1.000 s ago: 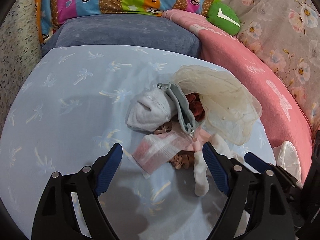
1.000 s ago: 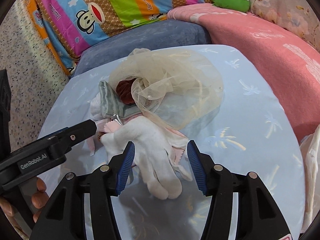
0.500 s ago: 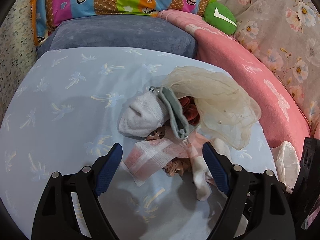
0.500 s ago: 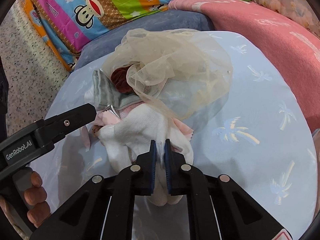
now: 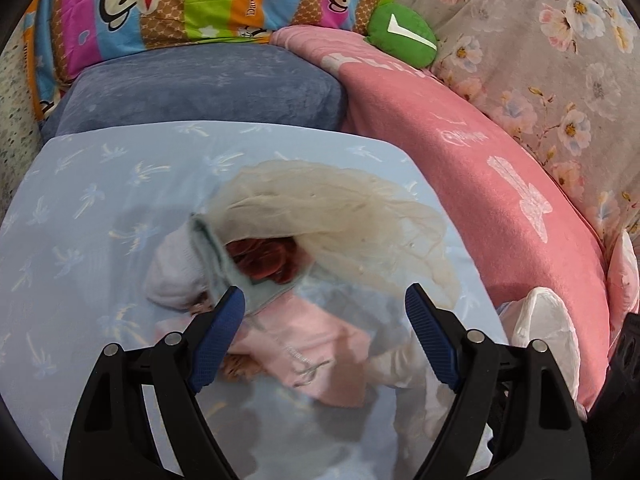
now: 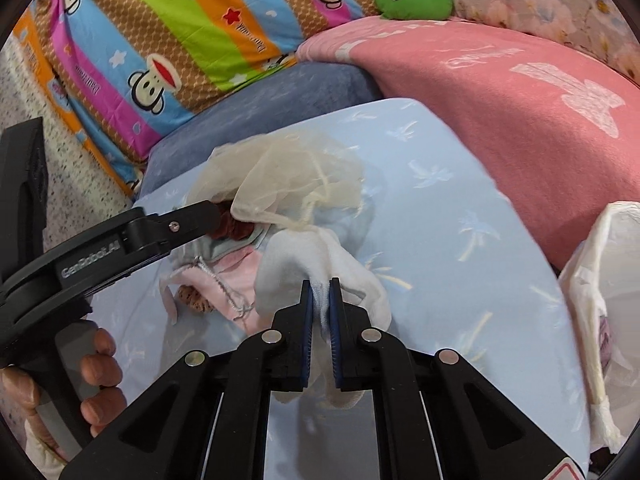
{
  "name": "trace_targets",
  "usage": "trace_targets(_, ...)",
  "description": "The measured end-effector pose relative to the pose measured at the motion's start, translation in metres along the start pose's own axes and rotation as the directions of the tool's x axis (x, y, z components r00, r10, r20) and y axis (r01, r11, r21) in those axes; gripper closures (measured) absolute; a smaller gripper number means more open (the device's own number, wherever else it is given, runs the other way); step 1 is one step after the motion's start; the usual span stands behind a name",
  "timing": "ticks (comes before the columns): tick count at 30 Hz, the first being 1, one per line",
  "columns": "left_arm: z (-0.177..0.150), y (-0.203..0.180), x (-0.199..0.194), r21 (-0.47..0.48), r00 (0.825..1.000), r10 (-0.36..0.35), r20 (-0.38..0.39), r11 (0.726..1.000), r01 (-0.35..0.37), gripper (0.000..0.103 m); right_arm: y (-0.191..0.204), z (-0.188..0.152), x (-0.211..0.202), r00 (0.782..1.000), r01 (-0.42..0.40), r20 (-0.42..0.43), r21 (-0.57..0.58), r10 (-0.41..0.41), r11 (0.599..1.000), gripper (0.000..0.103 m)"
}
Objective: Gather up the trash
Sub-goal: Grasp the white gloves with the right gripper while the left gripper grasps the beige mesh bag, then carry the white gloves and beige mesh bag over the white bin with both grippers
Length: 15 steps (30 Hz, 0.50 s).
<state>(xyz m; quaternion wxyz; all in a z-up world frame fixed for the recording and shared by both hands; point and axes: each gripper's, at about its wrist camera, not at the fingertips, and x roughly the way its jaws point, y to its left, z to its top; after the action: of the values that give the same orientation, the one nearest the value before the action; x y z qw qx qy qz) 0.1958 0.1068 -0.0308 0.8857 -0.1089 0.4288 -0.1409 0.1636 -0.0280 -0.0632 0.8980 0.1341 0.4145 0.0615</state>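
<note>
Right gripper (image 6: 319, 286) clamped on white cloth (image 6: 340, 264).
Left gripper (image 5: 324, 306) jaws wide, empty, lower centre.

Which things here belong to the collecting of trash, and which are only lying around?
Job:
- white cloth, pinched in right gripper
- white plastic bag
- pile: beige netting, pink cloth
- left gripper, open

Lying about:
- monkey-print pillow
- green cushion
- pink blanket

A: Was the light good?
B: Bright and even, with soft shadows on the blue sheet (image 5: 100, 208) under the gripper arms.
A: Was it sharp?
B: No, the cloth pile (image 5: 280, 264) smeared with motion blur; fisheye bent the edges, and the corners were black
</note>
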Motion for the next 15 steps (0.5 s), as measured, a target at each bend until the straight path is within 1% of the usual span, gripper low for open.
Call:
trace_targets(3,0.01,-0.01,0.01,0.002,1.0,-0.013,-0.002,1.0,0.013,0.022,-0.013,0.005,-0.008,1.0,0.003,0.025,0.022,-0.003,1.0,0.096)
trace_targets(5,0.016,-0.015,0.016,-0.001,1.0,-0.015,0.005,1.0,0.015,0.018,-0.02,0.009,-0.011,0.999,0.006,0.04,0.037,-0.007,0.999,0.096)
trace_targets(12,0.036,-0.019,0.05,-0.053,0.999,-0.027,-0.027,0.998,0.025,0.018,-0.036,0.021,-0.008,0.998,0.015,0.062,0.064,-0.019,0.998,0.096)
trace_targets(13,0.037,-0.019,0.056,-0.058,0.999,-0.024,-0.034,0.998,0.022,0.02,-0.038,0.021,-0.007,0.998,0.015,0.061,0.067,-0.019,0.998,0.096)
trace_targets(15,0.037,-0.019,0.065,-0.063,0.998,-0.035,-0.054,0.997,0.032,0.033,-0.041,0.021,-0.004,0.998,0.014,0.057,0.074,-0.018,0.997,0.096)
